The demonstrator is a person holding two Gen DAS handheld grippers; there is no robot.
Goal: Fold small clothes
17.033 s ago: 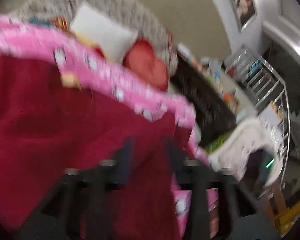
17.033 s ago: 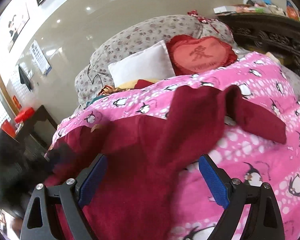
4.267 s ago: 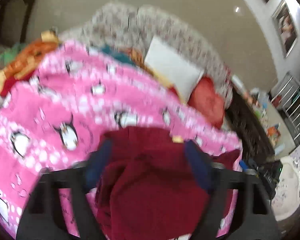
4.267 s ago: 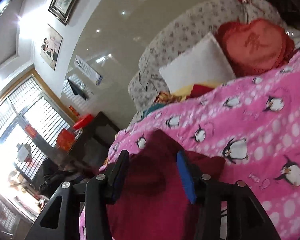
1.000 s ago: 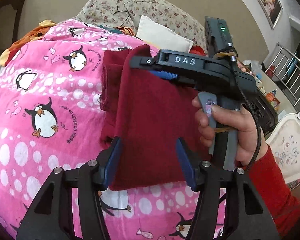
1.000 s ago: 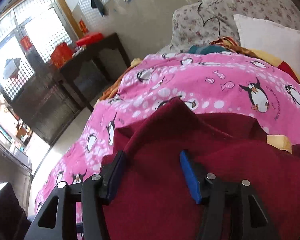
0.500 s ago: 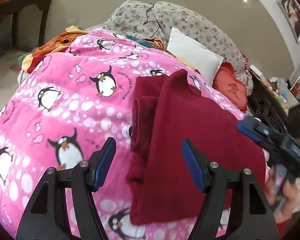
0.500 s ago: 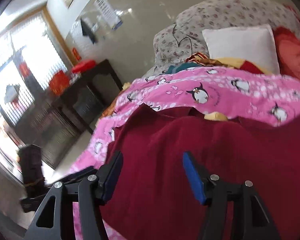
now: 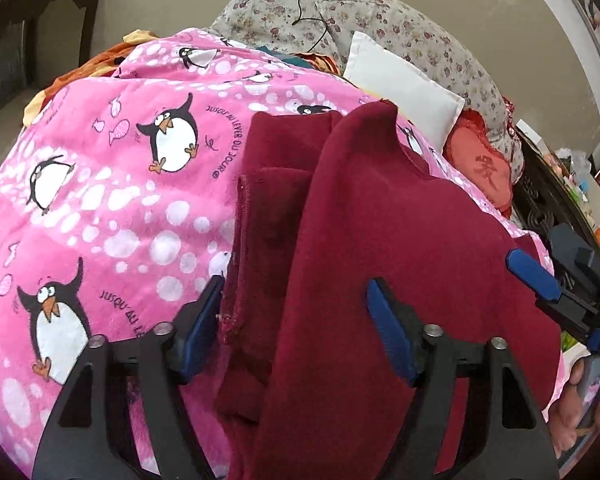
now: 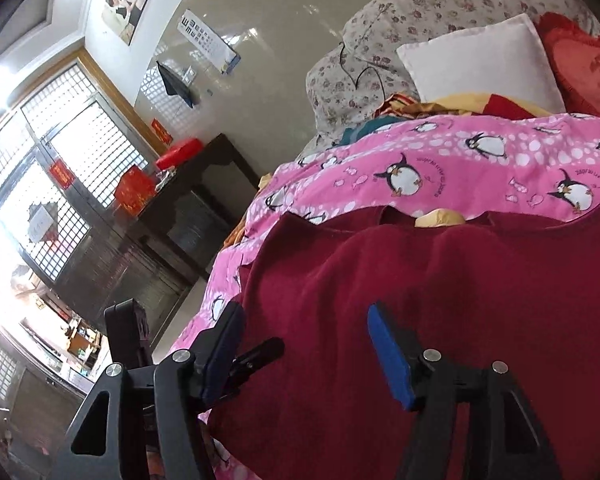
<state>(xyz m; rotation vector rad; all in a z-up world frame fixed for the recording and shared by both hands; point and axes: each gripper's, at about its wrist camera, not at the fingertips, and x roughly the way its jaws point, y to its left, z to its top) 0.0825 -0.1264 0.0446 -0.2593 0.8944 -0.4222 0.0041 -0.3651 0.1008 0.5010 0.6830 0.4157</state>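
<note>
A dark red garment (image 9: 380, 248) lies partly folded on a pink penguin blanket (image 9: 100, 184), with a folded sleeve strip along its left side. My left gripper (image 9: 296, 320) is open and empty, its fingers straddling the garment's near left edge. My right gripper (image 10: 304, 344) is open and empty, low over the same garment (image 10: 440, 300). The right gripper also shows in the left wrist view (image 9: 540, 276) at the garment's right edge, held by a hand.
A white pillow (image 9: 404, 84), a red heart cushion (image 9: 480, 168) and a floral bolster (image 9: 340, 12) sit at the bed's head. A dark wooden table (image 10: 204, 184) with red boxes stands left of the bed. A dark cabinet (image 9: 548, 196) stands on the right.
Both grippers have drawn back toward the garment's near edge, open. The right gripper has moved off the garment's top to its right side. The garment lies still.
</note>
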